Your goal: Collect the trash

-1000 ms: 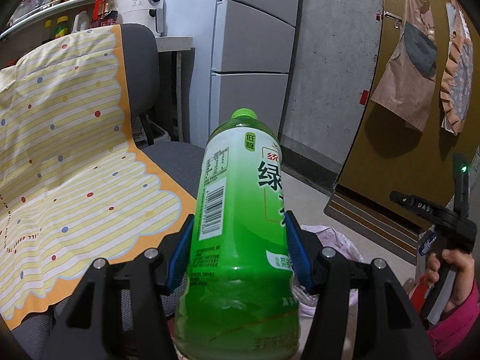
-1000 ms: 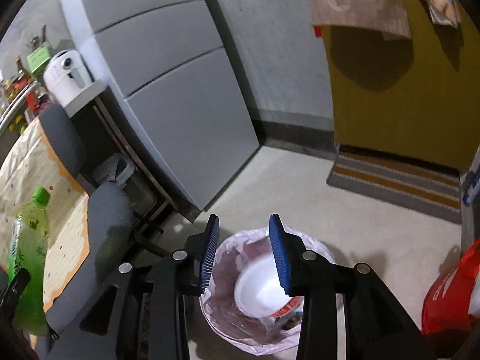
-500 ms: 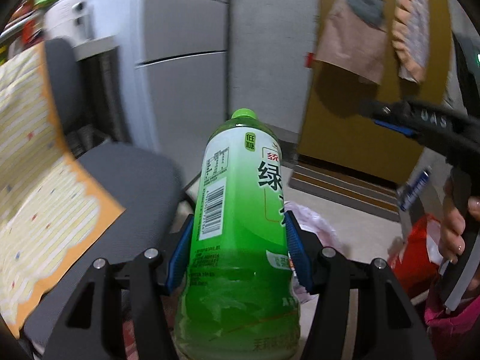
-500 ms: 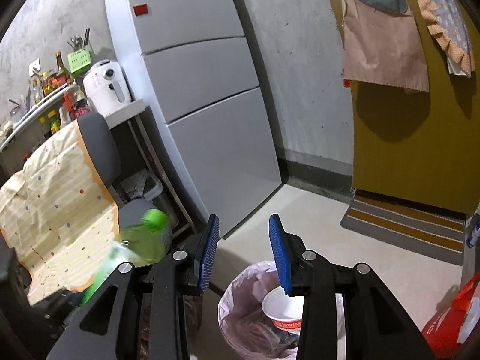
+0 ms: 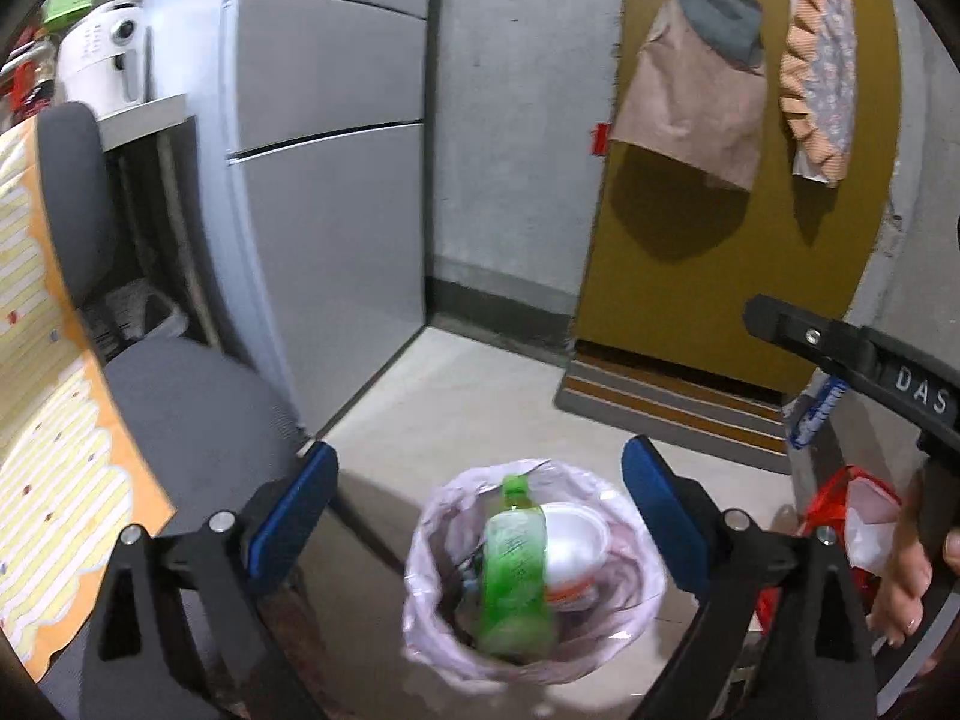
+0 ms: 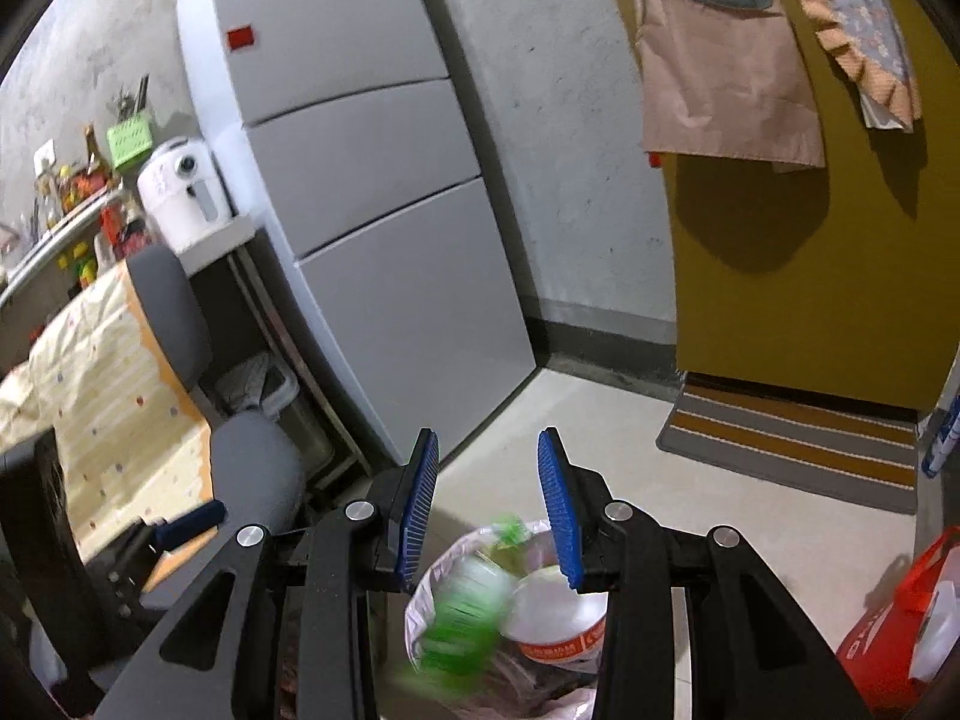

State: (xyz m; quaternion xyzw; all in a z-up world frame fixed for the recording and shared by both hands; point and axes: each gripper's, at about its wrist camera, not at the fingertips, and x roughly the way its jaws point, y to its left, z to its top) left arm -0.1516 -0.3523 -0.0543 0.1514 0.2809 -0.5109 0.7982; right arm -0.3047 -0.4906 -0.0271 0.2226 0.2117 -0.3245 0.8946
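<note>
A green tea bottle (image 5: 516,564) lies in the trash bin lined with a pale pink bag (image 5: 420,606), next to a white instant-noodle cup (image 5: 573,552). My left gripper (image 5: 480,501) is open and empty, directly above the bin. In the right wrist view the bottle (image 6: 474,606) is blurred inside the bin (image 6: 420,618), beside the cup (image 6: 558,618). My right gripper (image 6: 489,507) is open and empty above the bin; its body (image 5: 852,360) shows at the right of the left wrist view.
A grey office chair (image 5: 198,414) with a yellow striped cloth (image 5: 54,480) stands left of the bin. A grey fridge (image 5: 336,180) is behind it. A yellow door (image 5: 720,276) with a striped mat (image 5: 672,408) lies ahead. A red bag (image 5: 846,516) sits right of the bin.
My left gripper opened and let go of the green bottle, which dropped into the bin. The left gripper swung right from the chair to above the bin. The right gripper stayed open.
</note>
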